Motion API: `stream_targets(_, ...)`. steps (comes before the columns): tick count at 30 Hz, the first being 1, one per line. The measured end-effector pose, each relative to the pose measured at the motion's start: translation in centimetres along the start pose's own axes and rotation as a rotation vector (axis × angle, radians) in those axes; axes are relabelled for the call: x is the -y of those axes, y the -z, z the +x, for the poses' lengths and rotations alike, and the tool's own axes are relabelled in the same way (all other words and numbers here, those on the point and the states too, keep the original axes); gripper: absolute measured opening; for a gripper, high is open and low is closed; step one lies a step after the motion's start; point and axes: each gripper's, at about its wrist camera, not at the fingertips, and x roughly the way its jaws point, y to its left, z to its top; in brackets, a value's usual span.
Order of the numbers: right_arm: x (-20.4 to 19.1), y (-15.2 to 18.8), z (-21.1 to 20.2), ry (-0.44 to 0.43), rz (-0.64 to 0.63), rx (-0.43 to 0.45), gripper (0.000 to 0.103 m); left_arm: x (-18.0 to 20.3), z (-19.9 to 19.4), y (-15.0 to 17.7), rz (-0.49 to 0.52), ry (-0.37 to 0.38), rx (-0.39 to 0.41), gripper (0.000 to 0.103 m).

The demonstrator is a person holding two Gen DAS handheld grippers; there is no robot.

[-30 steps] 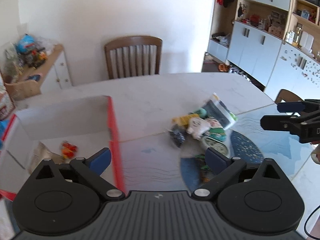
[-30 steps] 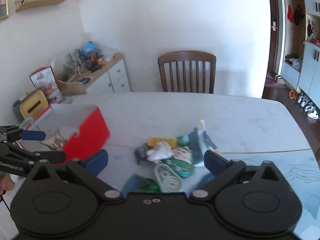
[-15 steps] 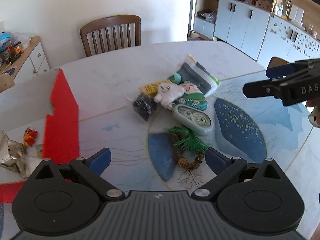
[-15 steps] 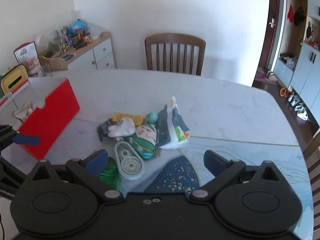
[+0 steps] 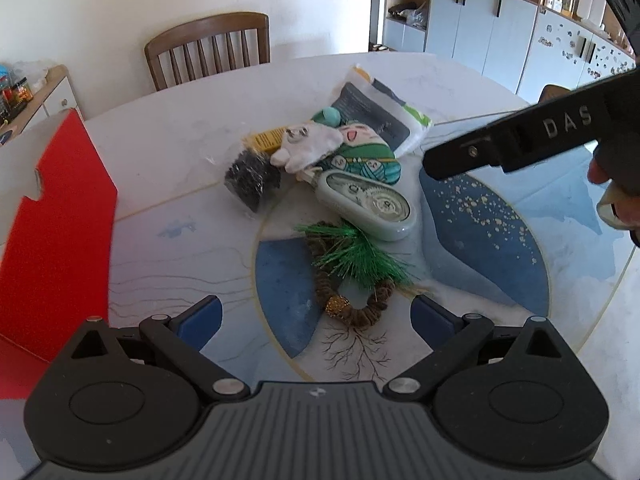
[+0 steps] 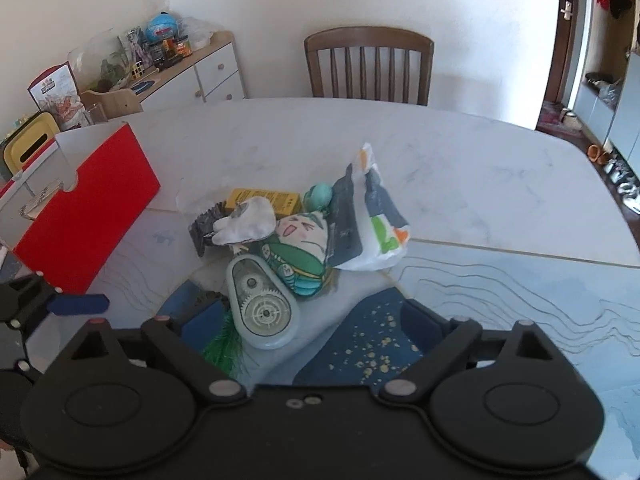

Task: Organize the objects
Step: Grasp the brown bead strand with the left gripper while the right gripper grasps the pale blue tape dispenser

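Note:
On the marble table point(image 6: 480, 184) lies a pile: a pale green tape dispenser point(image 6: 260, 304), a green plush doll point(image 6: 300, 252), a white plush point(image 6: 248, 224), a grey-white packet point(image 6: 360, 220) and a yellow box point(image 6: 264, 200). A brown ring with green tinsel point(image 5: 352, 276) lies nearest, just ahead of my open left gripper point(image 5: 316, 316). My right gripper point(image 6: 310, 322) hovers low over the dispenser, its jaws closing, with the dispenser's near end between the fingers and no pad touching it. An open red box point(image 5: 56, 216) stands at the left.
A wooden chair point(image 5: 208, 52) stands behind the table. A sideboard point(image 6: 180, 64) with clutter is at the back left, and pale cabinets point(image 5: 500, 28) line the right wall. A black item in a clear bag point(image 5: 252, 178) lies left of the pile. A hand point(image 5: 612, 196) holds the right gripper.
Both grippers have sunk and come closer to the pile, which now looks larger. The red box has slid to the left edge. The right jaws stand slightly narrower.

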Motion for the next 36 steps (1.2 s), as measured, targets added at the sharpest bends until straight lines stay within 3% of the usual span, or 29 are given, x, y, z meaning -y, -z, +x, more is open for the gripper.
stream_targets(13,-0.9,0.0,4.3,-0.069,0.026,-0.076,0.079,0.3,1.6,0.0,-0.017,0.019,-0.01,0.1)
stream_targets(16,-1.0,-0.1,5.1,-0.072,0.036,-0.089,0.076,0.2,1.8,-0.1,-0.024,0.034,-0.014,0.09)
stream_targets(21,-1.0,-0.2,5.6,-0.076,0.038,-0.101,0.075,0.1,2.3,-0.1,-0.028,0.054,-0.033,0.066)
stream_targets(25,-1.3,-0.3,5.9,-0.079,0.03,-0.106,0.075,0.4,2.4,-0.1,-0.013,0.071,-0.032,0.06)
stream_targets(30,-1.5,-0.4,6.6,-0.068,0.024,-0.118,0.074,0.6,2.5,-0.4,-0.002,0.087,-0.03,0.043)
stream_targets(36,-1.5,-0.6,7.0,-0.066,0.029,-0.119,0.071,0.5,2.7,-0.5,-0.009,0.091,-0.03,0.033)
